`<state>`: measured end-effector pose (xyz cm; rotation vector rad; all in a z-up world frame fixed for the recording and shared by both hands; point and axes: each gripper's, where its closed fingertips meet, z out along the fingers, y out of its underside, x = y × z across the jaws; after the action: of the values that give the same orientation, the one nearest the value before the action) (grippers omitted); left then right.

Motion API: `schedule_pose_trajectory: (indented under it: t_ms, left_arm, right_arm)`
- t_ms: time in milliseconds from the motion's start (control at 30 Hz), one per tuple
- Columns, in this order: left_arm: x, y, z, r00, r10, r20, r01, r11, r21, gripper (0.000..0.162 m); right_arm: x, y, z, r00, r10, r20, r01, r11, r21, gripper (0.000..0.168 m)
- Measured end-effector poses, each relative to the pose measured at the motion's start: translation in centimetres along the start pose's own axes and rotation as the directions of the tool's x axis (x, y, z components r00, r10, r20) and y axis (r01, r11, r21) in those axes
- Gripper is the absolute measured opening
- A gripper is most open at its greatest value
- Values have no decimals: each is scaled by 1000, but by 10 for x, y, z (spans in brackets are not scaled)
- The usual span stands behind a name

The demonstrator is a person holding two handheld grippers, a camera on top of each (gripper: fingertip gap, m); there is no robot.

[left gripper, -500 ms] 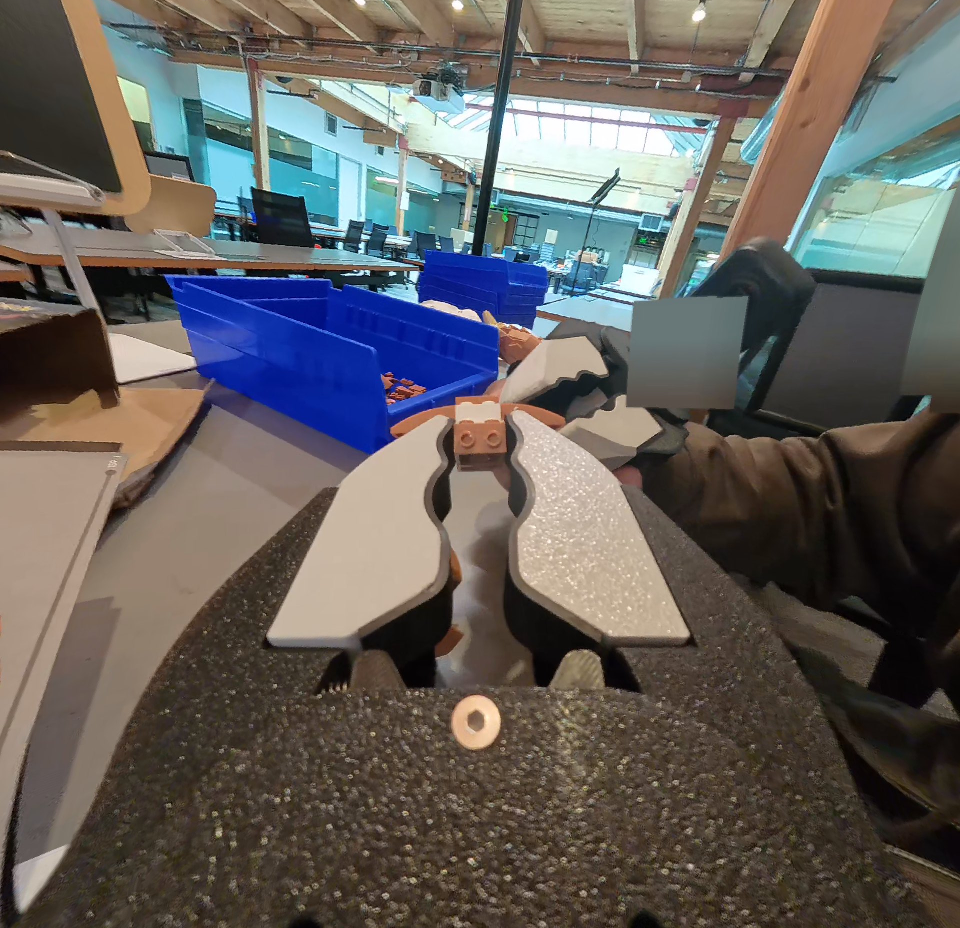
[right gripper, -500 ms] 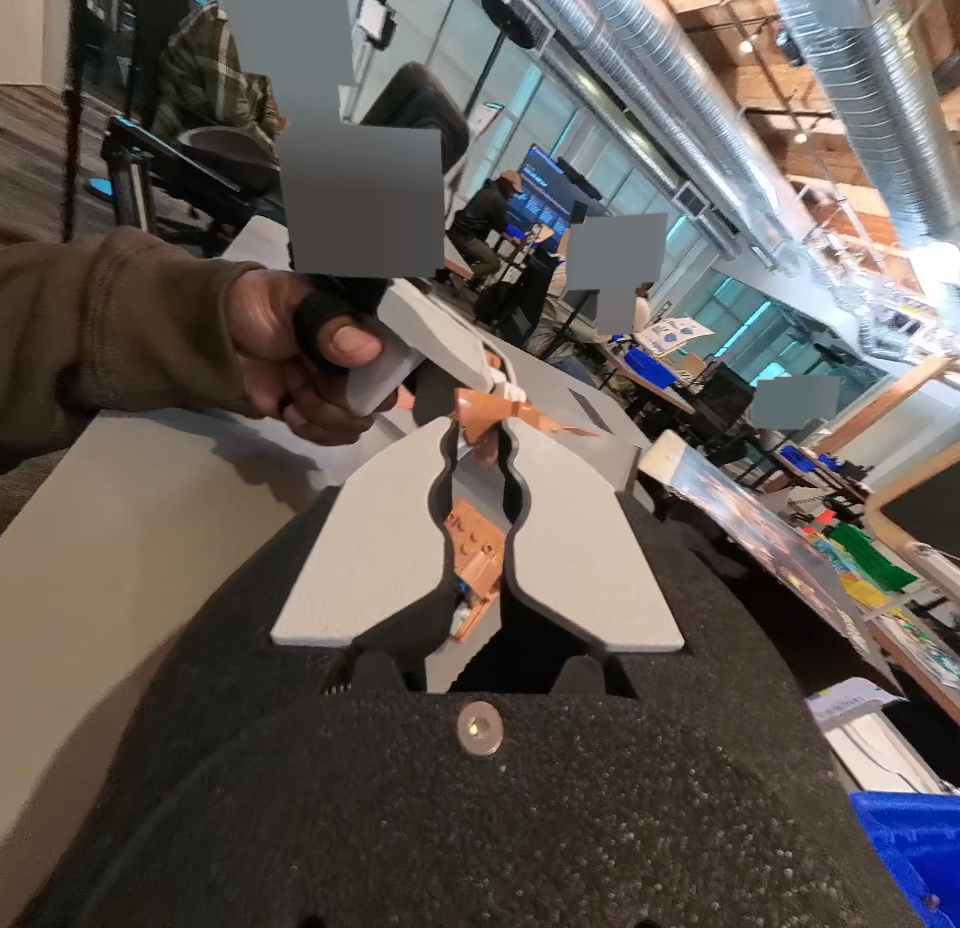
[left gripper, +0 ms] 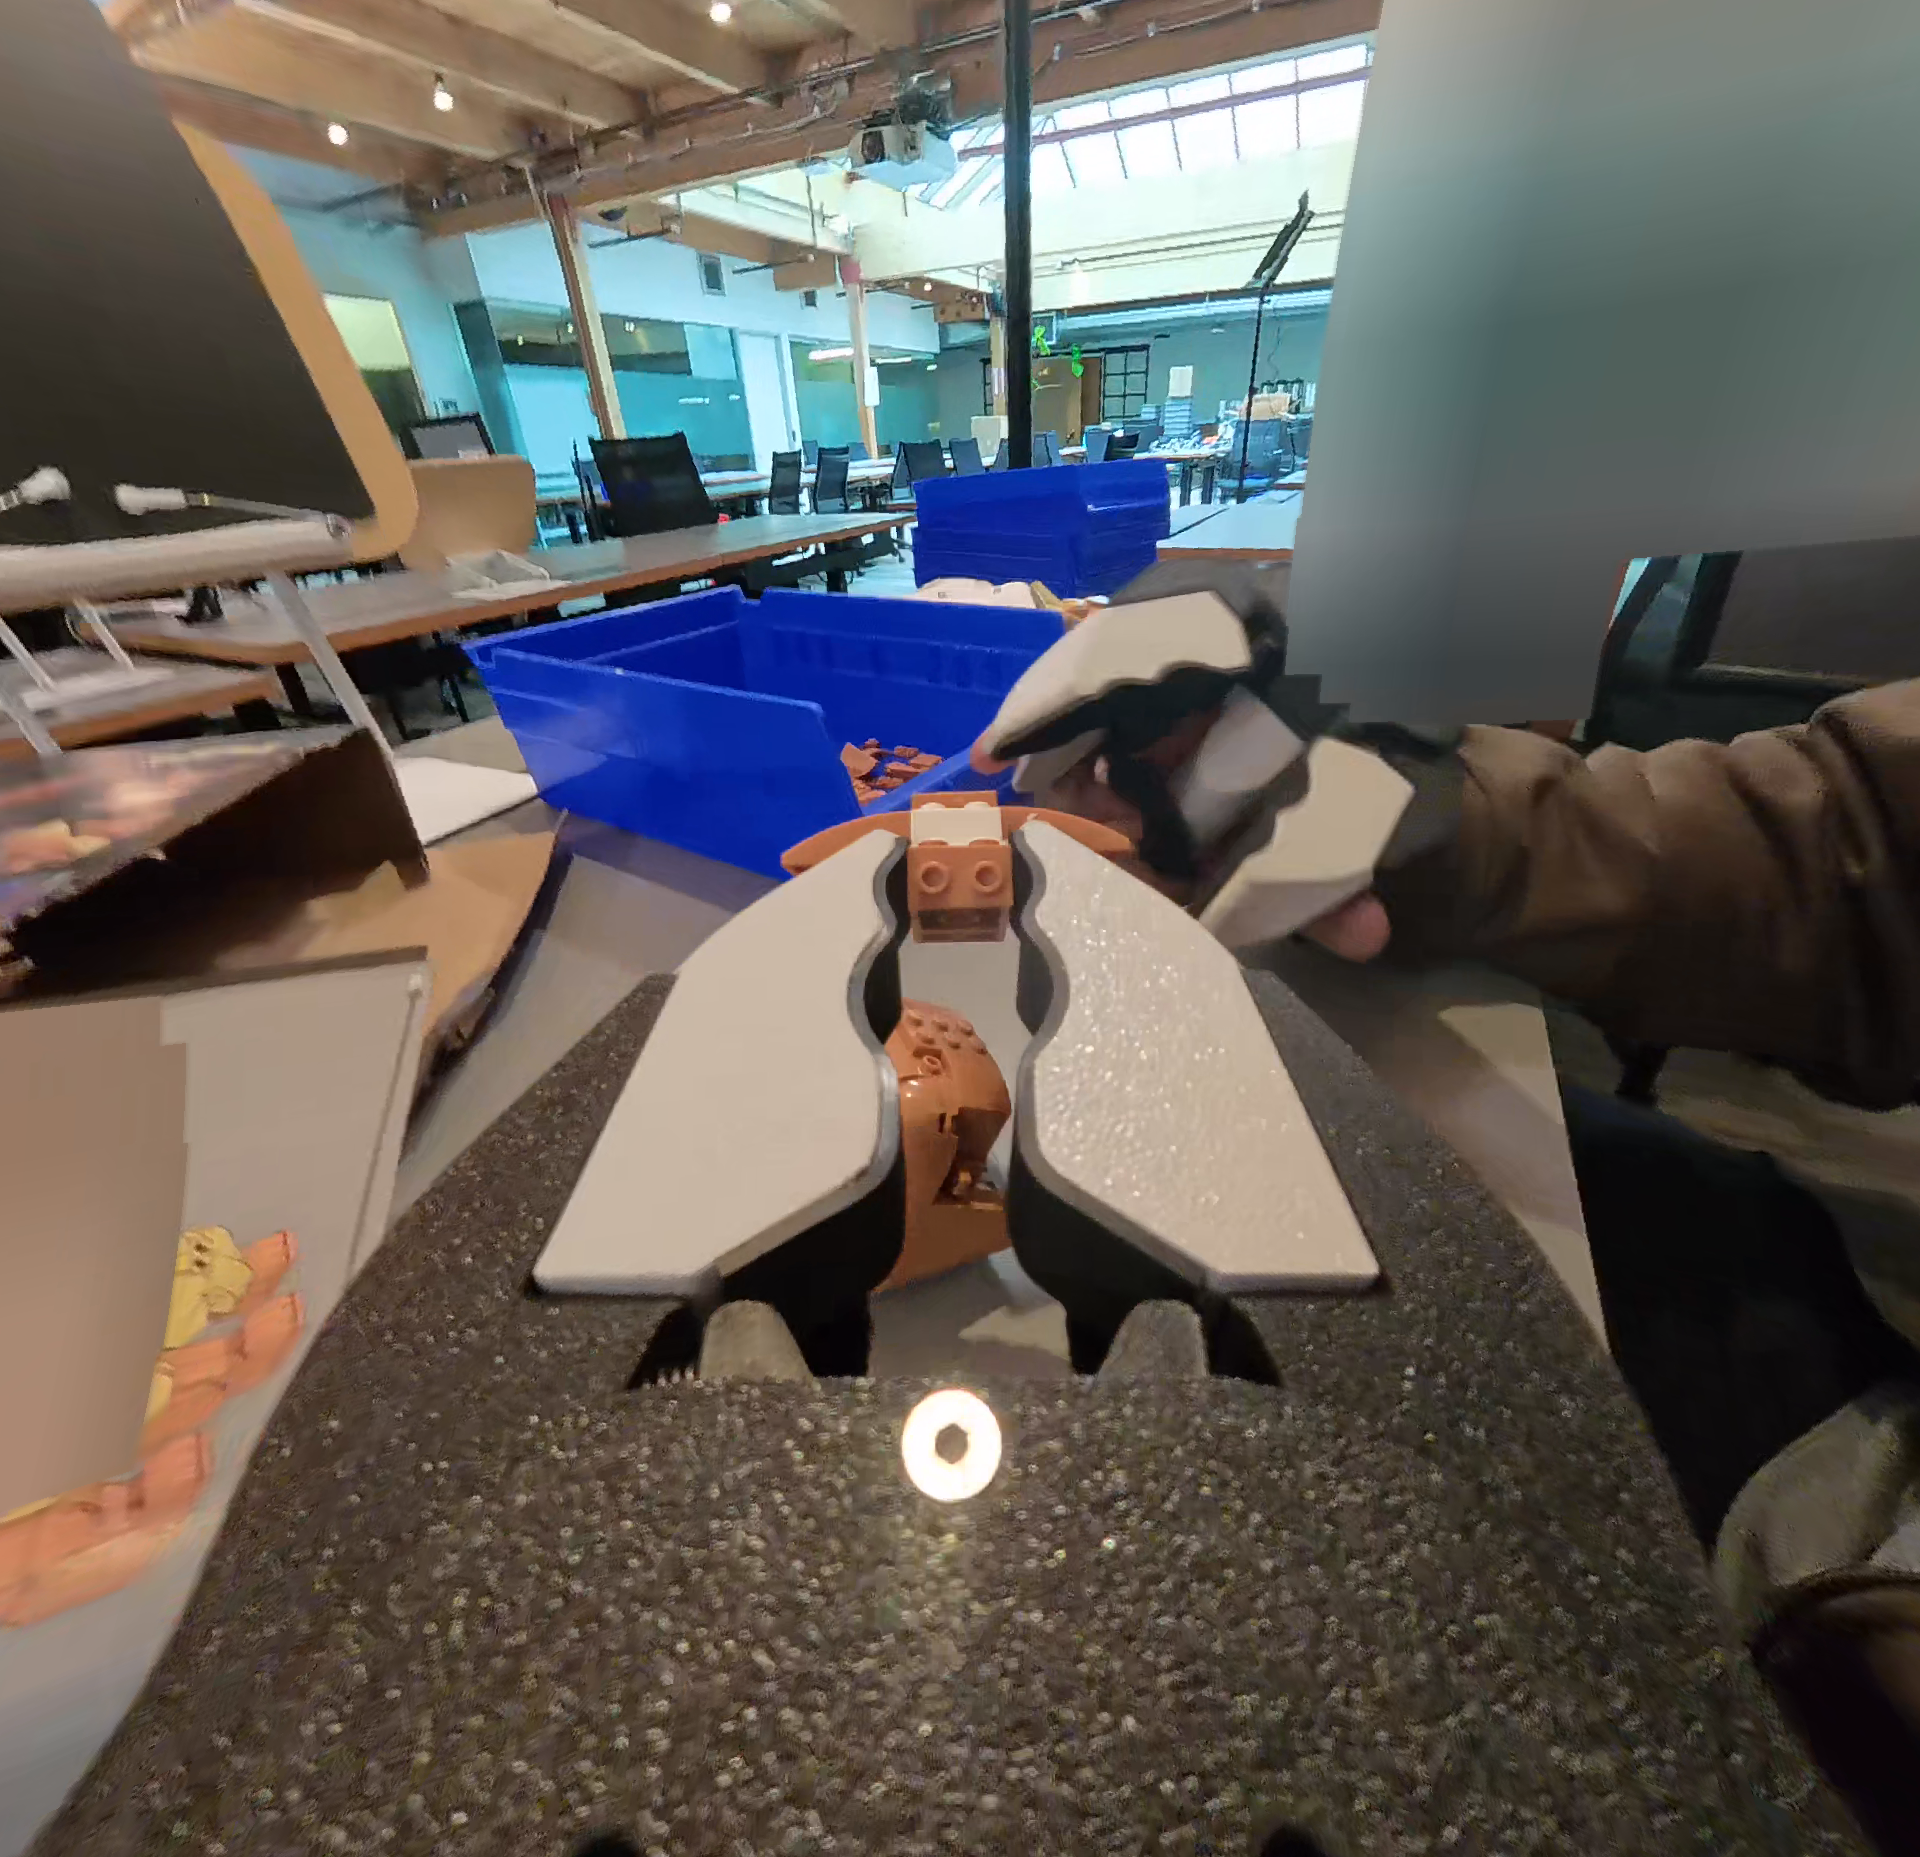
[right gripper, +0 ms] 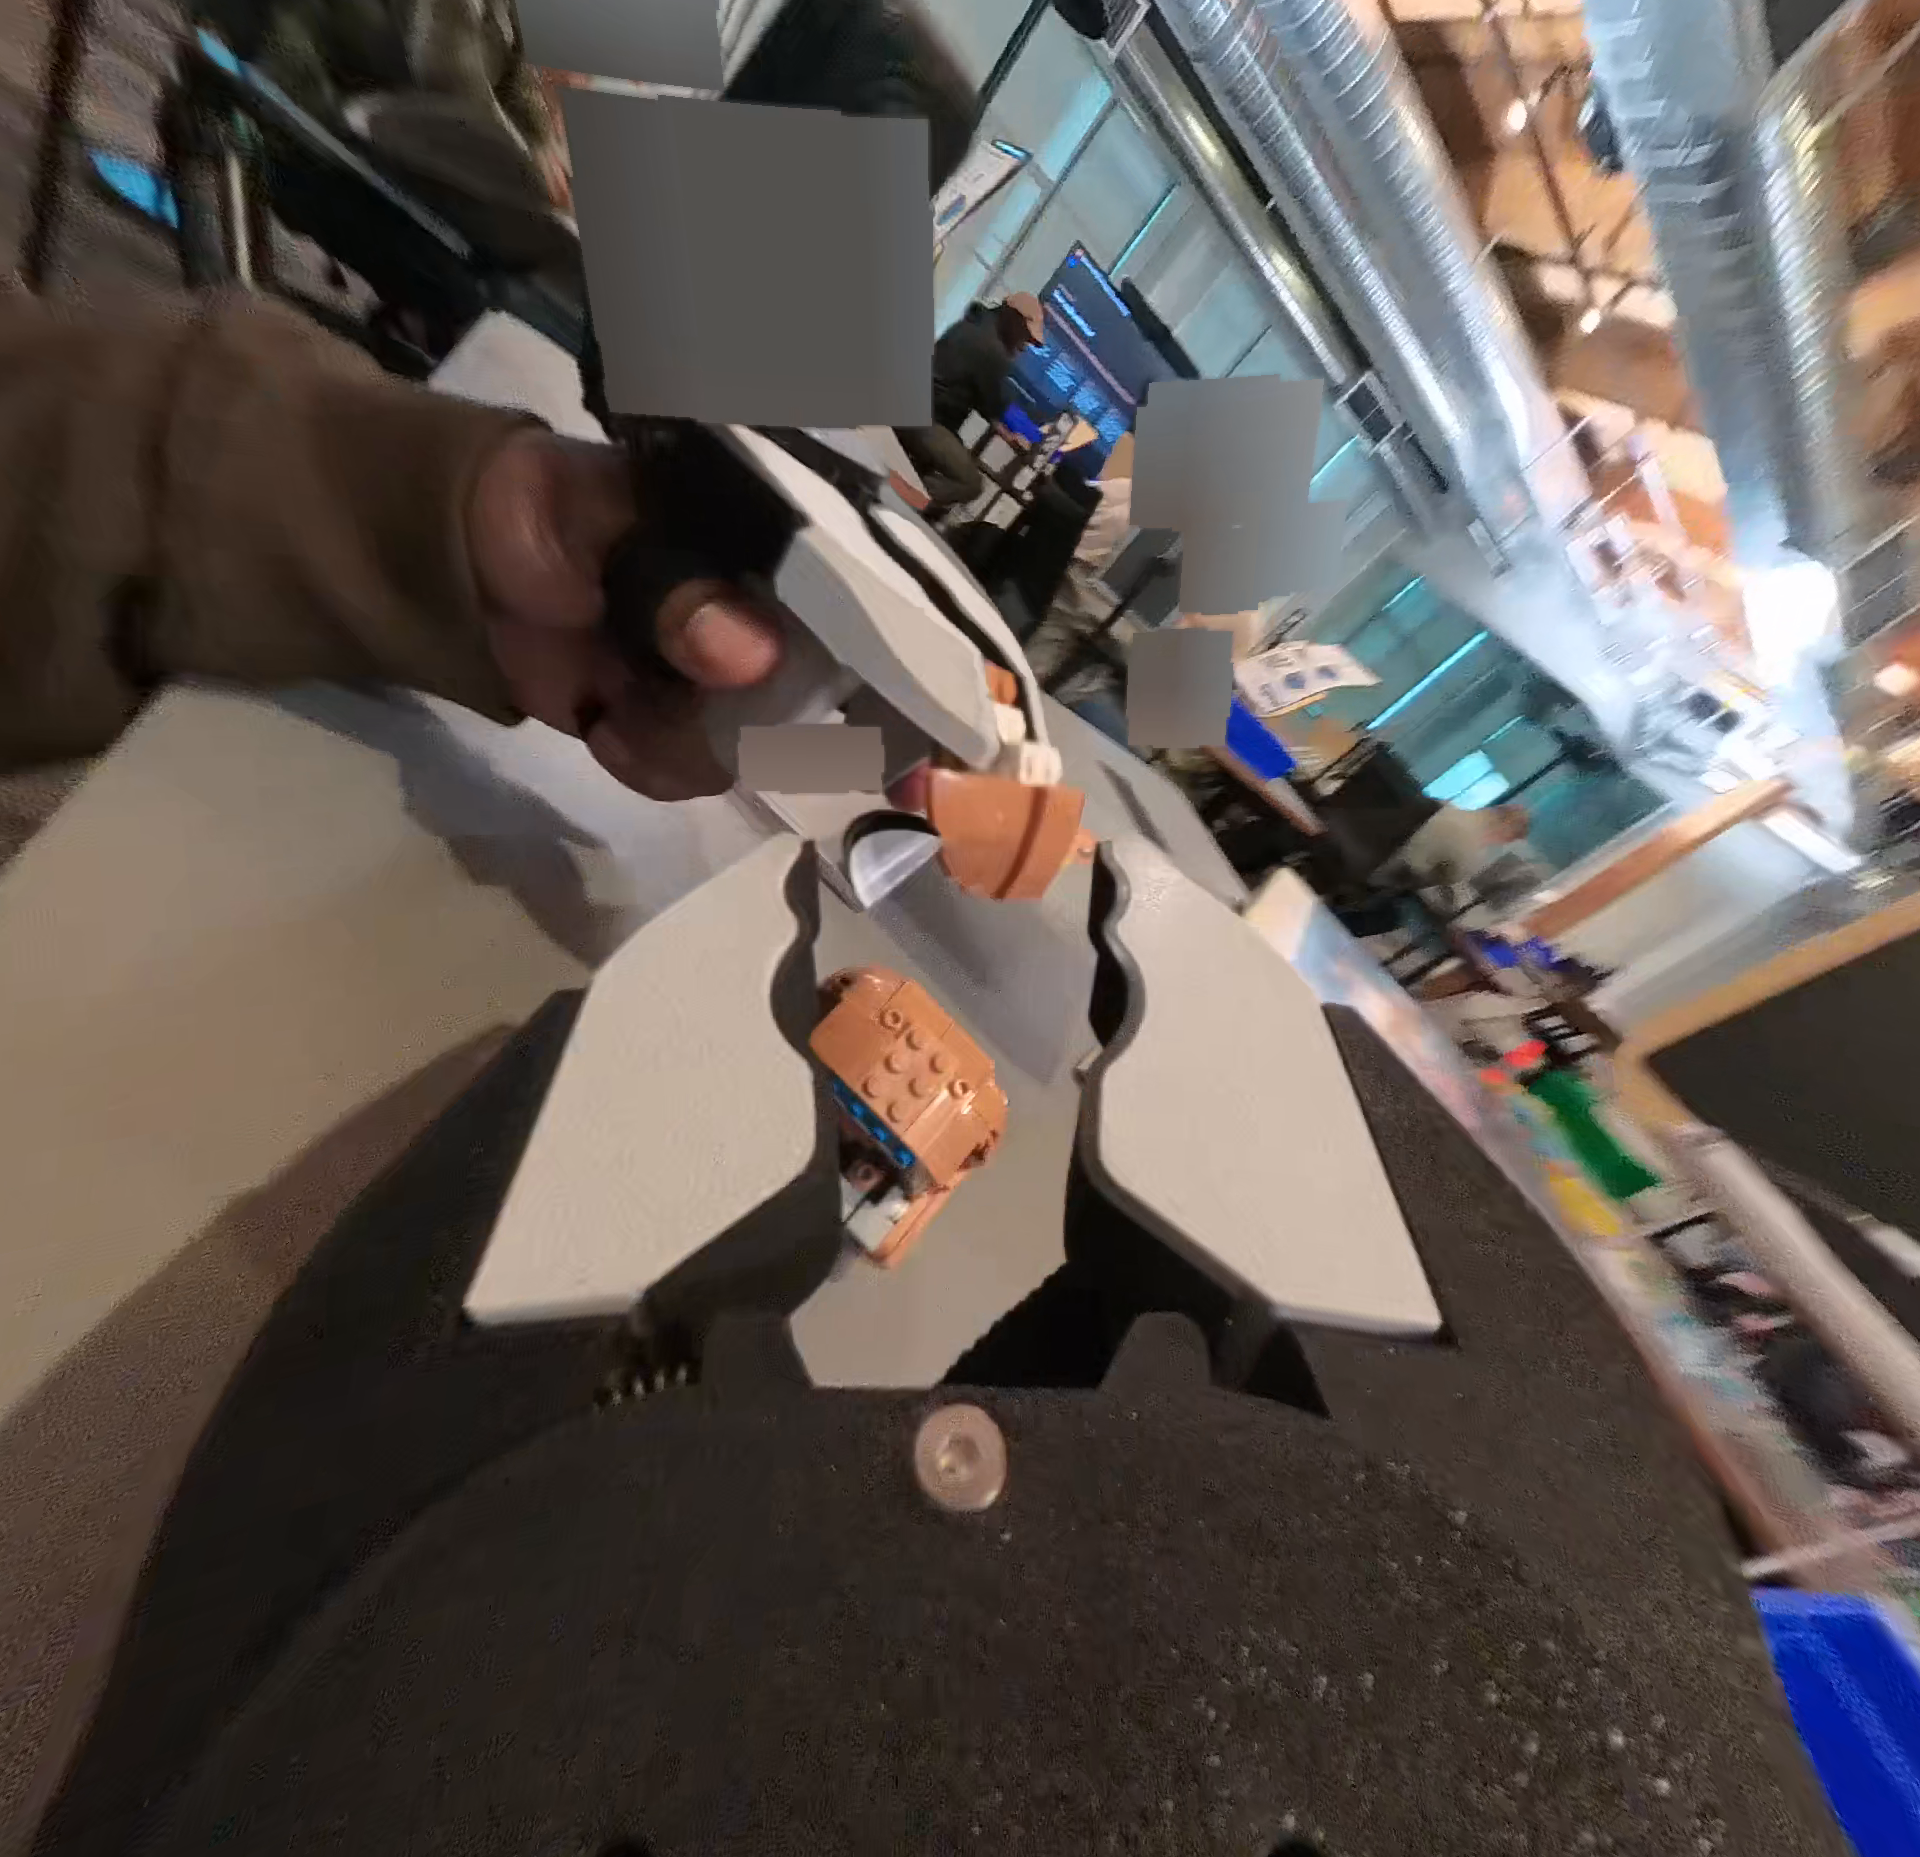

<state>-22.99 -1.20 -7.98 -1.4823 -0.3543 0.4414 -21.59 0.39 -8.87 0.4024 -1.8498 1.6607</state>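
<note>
1. My left claw (left gripper: 958, 862) is clamped on a small brick assembly (left gripper: 956, 888): a brown two-stud brick with a white brick on top and a flat brown winged plate behind. It is held in the air at the fingertips, above the counter (left gripper: 623, 966).
2. From the right wrist view, the same assembly shows a rounded brown shell hanging under the left claw's tips, just ahead of my right claw (right gripper: 951, 857).
3. My right claw's fingers stand apart with nothing between them. The rounded shell sits at the mouth of the gap, and I cannot tell whether it touches either finger.
4. Below both claws a chunky brown brick body (right gripper: 904, 1069) lies on the counter, studs up, with blue pieces along one side. It is apart from the held assembly and not joined to it.
5. Beyond my left claw stands a blue bin (left gripper: 665, 727). Its near end is low, and a heap of small loose brown pieces (left gripper: 883, 763) lies inside it; I cannot see the rest of its floor.
6. Farther back is a stack of blue bins (left gripper: 1039, 529). What they hold is hidden.
7. To the left lie a flattened piece of cardboard (left gripper: 468, 903), a dark printed box (left gripper: 208, 820) and a booklet page (left gripper: 208, 1340) with drawings of brown and yellow bricks.
</note>
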Motion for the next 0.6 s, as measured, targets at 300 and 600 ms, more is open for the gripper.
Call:
schedule_pose_trajectory:
  t_ms: [300, 600]
  left_arm:
    - [-1, 19, 12, 991, -135, -2, 135, 987, -88, 18]
    - [2, 23, 12, 988, -154, -23, 151, 982, -112, 18]
  right_arm:
    - [5, 19, 10, 978, -176, -110, 159, 976, -148, 20]
    - [8, 20, 6, 990, 143, -19, -144, 987, -76, 12]
